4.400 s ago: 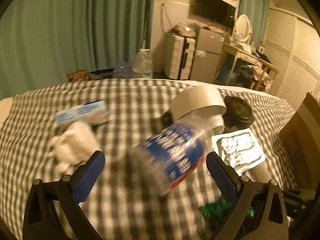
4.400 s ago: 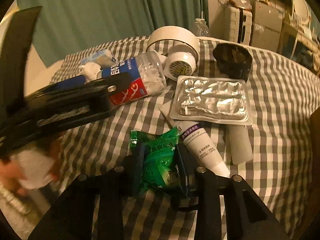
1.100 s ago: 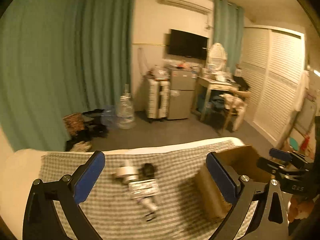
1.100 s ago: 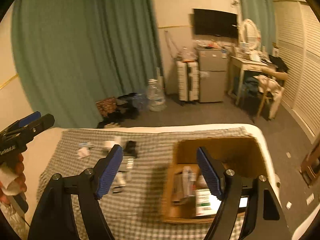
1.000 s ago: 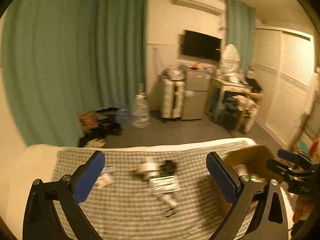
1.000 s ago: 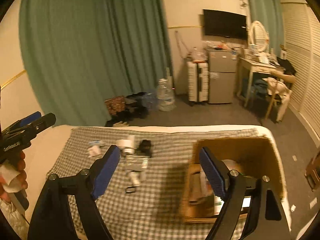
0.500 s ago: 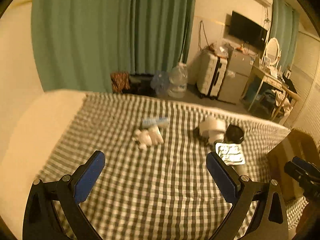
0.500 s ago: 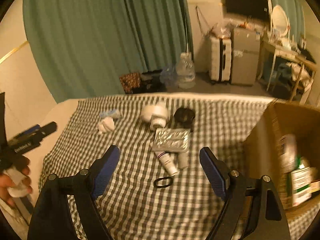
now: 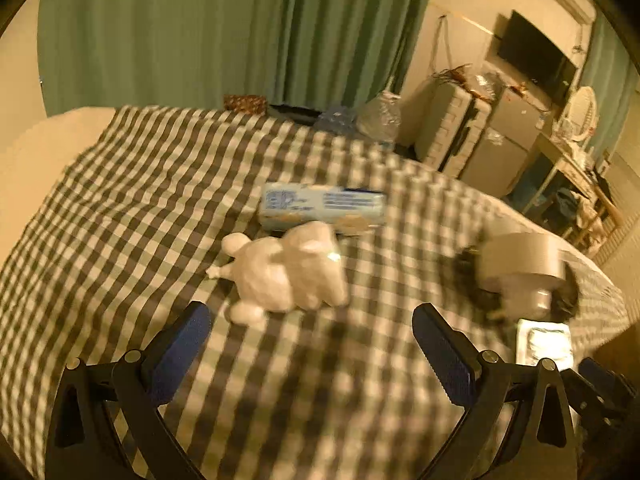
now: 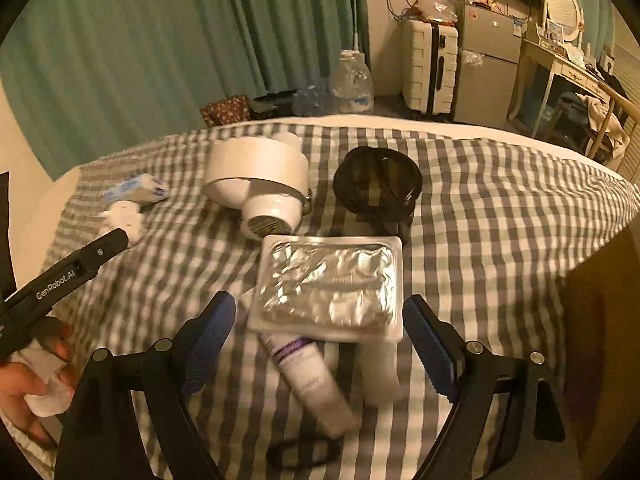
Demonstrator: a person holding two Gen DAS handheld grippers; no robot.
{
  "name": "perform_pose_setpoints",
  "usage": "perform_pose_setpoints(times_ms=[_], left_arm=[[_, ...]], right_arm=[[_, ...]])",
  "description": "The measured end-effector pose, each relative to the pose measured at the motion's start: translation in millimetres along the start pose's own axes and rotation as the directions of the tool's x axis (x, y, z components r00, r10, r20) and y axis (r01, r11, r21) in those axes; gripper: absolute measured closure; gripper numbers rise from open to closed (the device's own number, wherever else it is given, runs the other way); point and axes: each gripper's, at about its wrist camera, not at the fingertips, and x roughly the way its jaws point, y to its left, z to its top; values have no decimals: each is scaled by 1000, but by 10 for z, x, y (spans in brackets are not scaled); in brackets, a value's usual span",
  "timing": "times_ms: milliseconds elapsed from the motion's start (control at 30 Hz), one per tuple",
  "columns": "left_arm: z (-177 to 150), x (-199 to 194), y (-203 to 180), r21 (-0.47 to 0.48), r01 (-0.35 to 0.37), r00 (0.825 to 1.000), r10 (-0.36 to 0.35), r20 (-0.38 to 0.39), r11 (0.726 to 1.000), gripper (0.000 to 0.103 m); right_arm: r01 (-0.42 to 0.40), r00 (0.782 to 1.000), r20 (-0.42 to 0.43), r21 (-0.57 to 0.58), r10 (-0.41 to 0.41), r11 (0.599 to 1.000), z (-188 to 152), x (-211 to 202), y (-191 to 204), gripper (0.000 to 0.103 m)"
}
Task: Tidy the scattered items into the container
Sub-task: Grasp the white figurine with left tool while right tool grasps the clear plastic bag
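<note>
Scattered items lie on a checked bedspread (image 9: 120, 208). In the left wrist view my left gripper (image 9: 312, 340) is open and empty just short of a white plush toy (image 9: 288, 272), with a pale blue box (image 9: 320, 206) behind it. In the right wrist view my right gripper (image 10: 320, 324) is open, its fingers on either side of the near end of a foil blister tray (image 10: 328, 284), with no contact visible. The tray lies over a white tube (image 10: 308, 368) and a white cylinder (image 10: 380, 368). The cardboard box (image 10: 600, 340) shows as a brown wall at the right edge.
Beyond the tray are two white tape rolls (image 10: 256, 168) and a black mesh pouch (image 10: 376, 188). A black ring (image 10: 300, 452) lies near the tube's tip. A hand (image 10: 32, 372) holds the left gripper at the left. Curtains, suitcases and a desk stand past the bed.
Both grippers have dropped from high over the bed to just above the items, which now loom large. The bottle and green packet held several seconds ago are gone from the jaws.
</note>
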Motion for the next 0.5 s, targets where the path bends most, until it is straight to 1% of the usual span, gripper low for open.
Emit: perform_pose_setpoints(times_ms=[100,200,267,333,367,400,433,500], left_arm=[[22,163,64,-15,-6,1000,6,-4,1000,0],[29,262,68,-20,0,1000,0,-6,1000,0],[45,309,54,-19,-4,1000,4,-3,1000,0],[69,360,32,-9,-7,1000,7,-10,1000,1],[76,372,21,1,-11,1000,11,-13,1000,5],[76,359,1,24,-27,1000,28,-6,999,24],[74,358,5,37,-24,1000,24,-13,999,33],[56,320,11,51,-6,1000,6,-15,999,33]], right_arm=[[10,1000,-13,10,-10,1000,23,158,15,17],[38,999,-7,1,-38,999,54,258,54,11],[62,998,0,-8,-62,998,85,307,95,9],[54,998,-12,-7,-54,999,105,362,113,9],[64,997,-47,-5,-64,998,113,436,114,9],[82,994,-72,-2,-82,997,115,494,106,9],[82,994,-78,7,-82,997,114,523,86,9],[63,997,-44,42,-61,997,103,440,16,20]])
